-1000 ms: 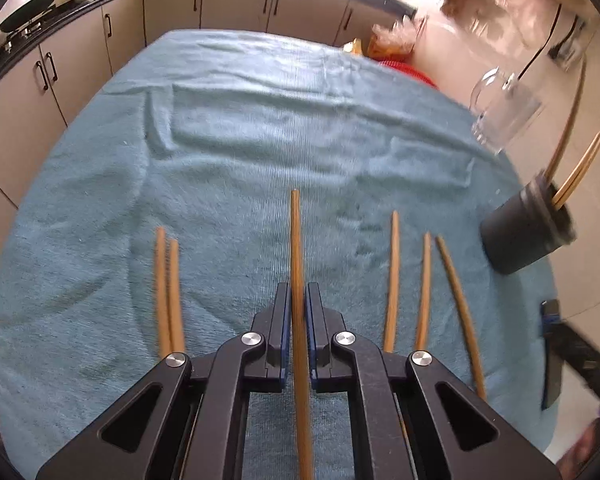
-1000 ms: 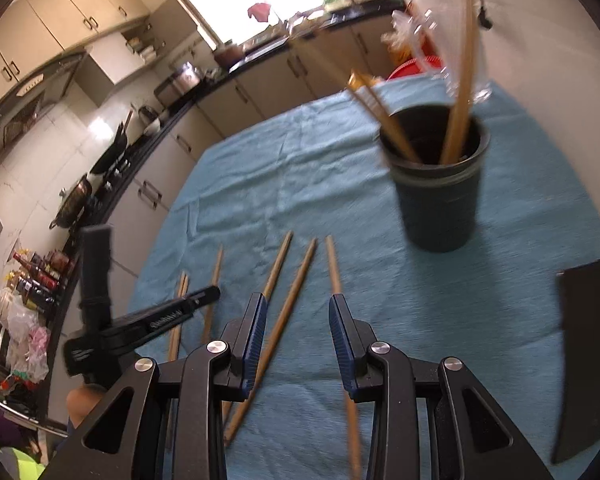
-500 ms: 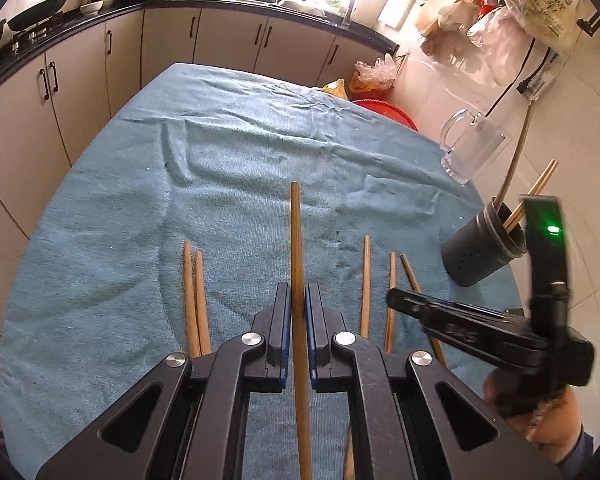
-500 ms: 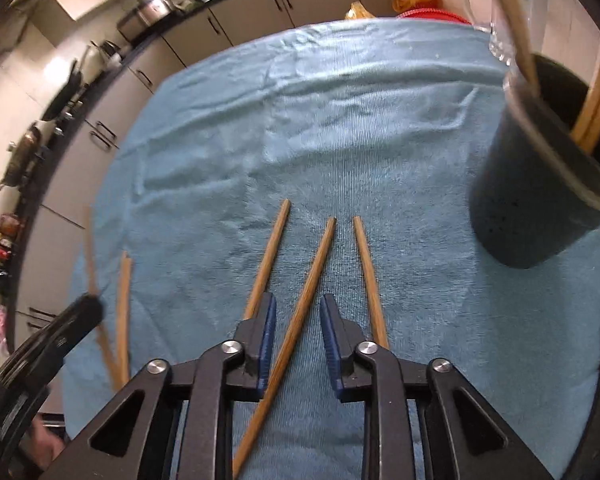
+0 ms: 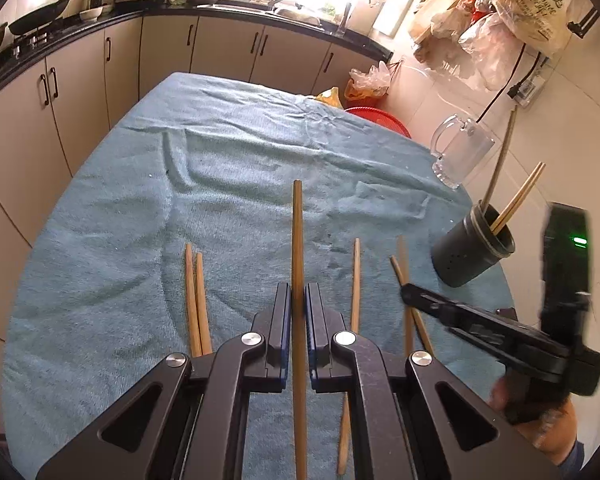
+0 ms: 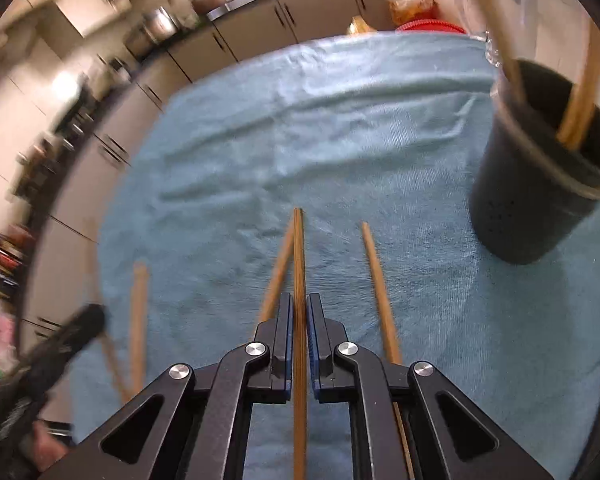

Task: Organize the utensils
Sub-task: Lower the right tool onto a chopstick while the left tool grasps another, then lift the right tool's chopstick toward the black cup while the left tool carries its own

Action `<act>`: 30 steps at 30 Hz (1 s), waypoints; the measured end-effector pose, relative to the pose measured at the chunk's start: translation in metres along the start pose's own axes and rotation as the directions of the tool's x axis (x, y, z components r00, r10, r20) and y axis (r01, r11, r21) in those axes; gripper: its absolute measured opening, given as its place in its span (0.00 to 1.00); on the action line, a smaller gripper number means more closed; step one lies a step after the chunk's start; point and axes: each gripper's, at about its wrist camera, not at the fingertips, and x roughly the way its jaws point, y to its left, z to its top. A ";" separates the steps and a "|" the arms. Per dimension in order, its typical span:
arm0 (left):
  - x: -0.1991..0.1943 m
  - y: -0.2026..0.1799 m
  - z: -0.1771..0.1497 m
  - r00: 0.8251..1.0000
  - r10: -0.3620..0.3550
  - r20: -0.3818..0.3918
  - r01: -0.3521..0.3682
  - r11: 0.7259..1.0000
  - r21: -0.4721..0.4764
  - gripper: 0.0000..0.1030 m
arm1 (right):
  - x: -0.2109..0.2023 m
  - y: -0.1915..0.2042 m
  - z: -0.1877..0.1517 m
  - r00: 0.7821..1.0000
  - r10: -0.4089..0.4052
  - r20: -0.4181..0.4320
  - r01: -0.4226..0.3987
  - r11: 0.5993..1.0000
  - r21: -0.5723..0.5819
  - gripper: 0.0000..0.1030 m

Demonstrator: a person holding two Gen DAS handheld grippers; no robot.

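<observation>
Your left gripper (image 5: 298, 300) is pinching one chopstick (image 5: 297, 240), lifted off the cloth, tip pointing fwd. Your right gripper (image 6: 299, 312) has just been closing and now pinches another chopstick (image 6: 299, 264) btwn its pads. Just beyond, on the blue cloth (image 5: 240, 168), loose chopsticks lie: a pair (image 5: 194, 300) to the left, others to the right. Farther right stands the dark holder (image 6: 540, 184) w/ a few chopsticks upright inside. Past it, a glass mug (image 5: 460, 152) near the table's far edge.

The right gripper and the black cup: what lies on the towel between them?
One loose chopstick lies between right gripper and black cup, seen in right wrist view.
</observation>
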 end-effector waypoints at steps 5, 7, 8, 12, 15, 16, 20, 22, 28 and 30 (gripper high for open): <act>-0.021 -0.010 -0.007 0.999 -0.002 0.036 0.001 1.000 0.020 0.06 | -0.063 0.007 -0.018 0.981 0.075 0.179 -0.068 0.997 -0.045 0.06; -0.030 -0.014 -0.011 0.999 -0.004 0.049 0.002 1.000 0.031 0.06 | -0.089 0.011 -0.029 0.962 0.100 0.254 -0.082 0.993 -0.080 0.06; -0.034 -0.015 -0.012 0.998 -0.004 0.056 0.002 0.999 0.033 0.06 | -0.100 0.014 -0.035 0.952 0.104 0.289 -0.079 0.992 -0.097 0.06; -0.053 -0.023 -0.023 0.996 0.004 0.087 -0.008 0.999 0.051 0.06 | -0.136 0.020 -0.058 0.910 0.126 0.394 -0.077 0.988 -0.137 0.06; -0.063 -0.028 -0.030 0.994 0.008 0.105 -0.014 0.998 0.061 0.06 | -0.149 0.023 -0.074 0.894 0.137 0.426 -0.080 0.986 -0.149 0.06; -0.067 -0.030 -0.033 0.994 0.009 0.113 -0.016 0.998 0.063 0.06 | -0.153 0.023 -0.080 0.890 0.141 0.434 -0.084 0.985 -0.148 0.06; -0.082 -0.037 -0.039 0.989 0.009 0.146 -0.020 0.997 0.073 0.06 | -0.163 0.023 -0.095 0.882 0.154 0.445 -0.097 0.984 -0.150 0.06; -0.088 -0.039 -0.041 0.987 0.011 0.158 -0.024 0.997 0.077 0.06 | -0.166 0.024 -0.101 0.877 0.159 0.454 -0.098 0.983 -0.154 0.06; -0.105 -0.045 -0.046 0.982 0.008 0.188 -0.024 0.996 0.086 0.07 | -0.183 0.023 -0.112 0.860 0.163 0.484 -0.097 0.982 -0.159 0.06; -0.111 -0.048 -0.048 0.980 0.011 0.197 -0.029 0.996 0.089 0.07 | -0.188 0.022 -0.116 0.855 0.166 0.491 -0.099 0.982 -0.160 0.06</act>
